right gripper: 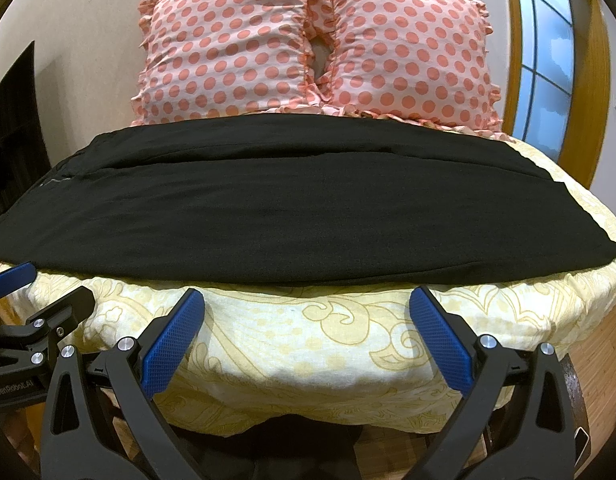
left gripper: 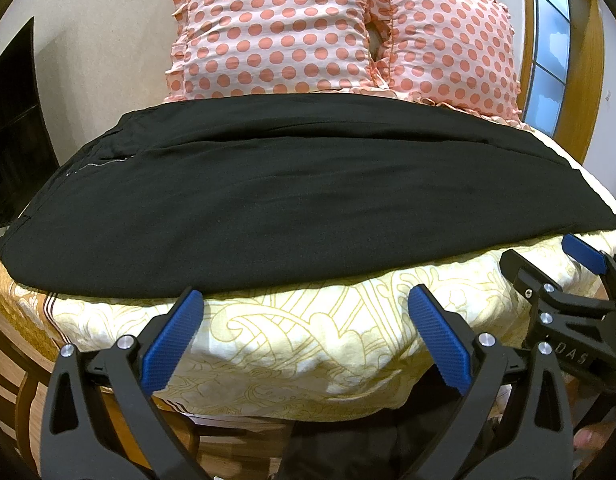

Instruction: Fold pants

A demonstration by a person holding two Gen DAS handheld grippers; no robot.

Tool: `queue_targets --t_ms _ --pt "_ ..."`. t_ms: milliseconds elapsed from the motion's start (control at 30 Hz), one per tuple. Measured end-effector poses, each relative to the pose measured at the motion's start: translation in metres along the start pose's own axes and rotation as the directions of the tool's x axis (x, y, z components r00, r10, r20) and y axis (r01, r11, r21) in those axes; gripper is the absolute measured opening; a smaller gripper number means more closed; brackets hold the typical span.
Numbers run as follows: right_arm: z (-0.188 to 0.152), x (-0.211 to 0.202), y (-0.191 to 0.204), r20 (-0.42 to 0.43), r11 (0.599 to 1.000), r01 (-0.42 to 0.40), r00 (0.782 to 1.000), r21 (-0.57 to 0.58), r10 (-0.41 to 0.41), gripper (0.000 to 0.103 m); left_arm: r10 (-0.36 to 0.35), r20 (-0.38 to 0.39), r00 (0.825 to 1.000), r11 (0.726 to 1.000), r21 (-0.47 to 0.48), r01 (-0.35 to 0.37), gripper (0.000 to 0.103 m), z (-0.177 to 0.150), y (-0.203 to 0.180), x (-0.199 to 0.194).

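Note:
Black pants lie flat across the bed, folded lengthwise, waistband and zipper at the left, leg ends at the right; they also show in the right wrist view. My left gripper is open and empty, just short of the pants' near edge above the sheet. My right gripper is open and empty, also just short of the near edge. The right gripper shows at the right of the left wrist view, and the left gripper at the left of the right wrist view.
The bed has a yellow patterned sheet. Two pink polka-dot pillows lean at the headboard behind the pants. A dark screen stands at the left, a window at the right. The bed's near edge drops to a wooden floor.

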State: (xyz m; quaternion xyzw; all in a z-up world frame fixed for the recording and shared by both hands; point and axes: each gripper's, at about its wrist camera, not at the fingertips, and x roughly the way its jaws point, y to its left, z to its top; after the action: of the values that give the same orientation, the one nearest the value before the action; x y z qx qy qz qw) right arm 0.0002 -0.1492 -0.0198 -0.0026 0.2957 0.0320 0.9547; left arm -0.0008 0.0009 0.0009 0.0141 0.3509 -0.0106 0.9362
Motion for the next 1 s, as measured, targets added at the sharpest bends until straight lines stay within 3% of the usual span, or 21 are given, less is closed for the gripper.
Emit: queue_targets --t_ms 100,233,367,500,600,700,800,900,1000 --pt "0.01 -0.013 -0.014 -0.023 0.999 -0.048 0.999 -0.001 0.048 0.102 0.008 0.013 1.0 1.0 0.023 -0.008 0.101 0.004 0.0 -0.012" --pt "0.037 -0.037 -0.038 0.046 0.999 -0.036 0.998 0.022 0.035 0.102 0.055 0.099 0.994 0.995 0.081 -0.063 0.101 0.015 0.001 -0.041" --pt "0.081 -0.05 -0.073 0.113 0.998 0.063 0.991 0.027 -0.065 0.102 0.046 0.147 0.988 0.997 0.053 -0.054 0.101 0.047 0.015 -0.05" --pt "0.132 -0.018 -0.115 0.105 0.982 0.169 0.979 0.081 -0.177 0.102 0.147 0.147 0.978 0.989 -0.012 -0.147 0.101 0.088 0.029 -0.026" --pt "0.175 0.03 -0.151 0.037 0.954 0.275 0.959 0.118 -0.281 0.102 0.221 0.134 0.966 0.975 -0.045 -0.216 0.101 0.125 0.04 0.002" --pt "0.217 0.094 -0.194 -0.075 0.91 0.379 0.925 0.165 -0.372 0.098 0.264 0.121 0.957 0.964 -0.062 -0.258 0.101 0.15 0.048 0.023" --pt "0.245 0.15 -0.233 -0.175 0.868 0.444 0.894 0.224 -0.412 0.086 0.279 0.092 0.956 0.958 -0.092 -0.271 0.101 0.169 0.057 0.044" --pt "0.26 0.216 -0.279 -0.33 0.795 0.537 0.832 0.282 -0.446 0.071 0.265 0.054 0.963 0.959 -0.118 -0.258 0.101 0.183 0.066 0.066" --pt "0.259 0.252 -0.306 -0.428 0.73 0.592 0.79 0.342 -0.44 0.064 0.266 0.032 0.963 0.959 -0.112 -0.261 0.101 0.186 0.069 0.083"
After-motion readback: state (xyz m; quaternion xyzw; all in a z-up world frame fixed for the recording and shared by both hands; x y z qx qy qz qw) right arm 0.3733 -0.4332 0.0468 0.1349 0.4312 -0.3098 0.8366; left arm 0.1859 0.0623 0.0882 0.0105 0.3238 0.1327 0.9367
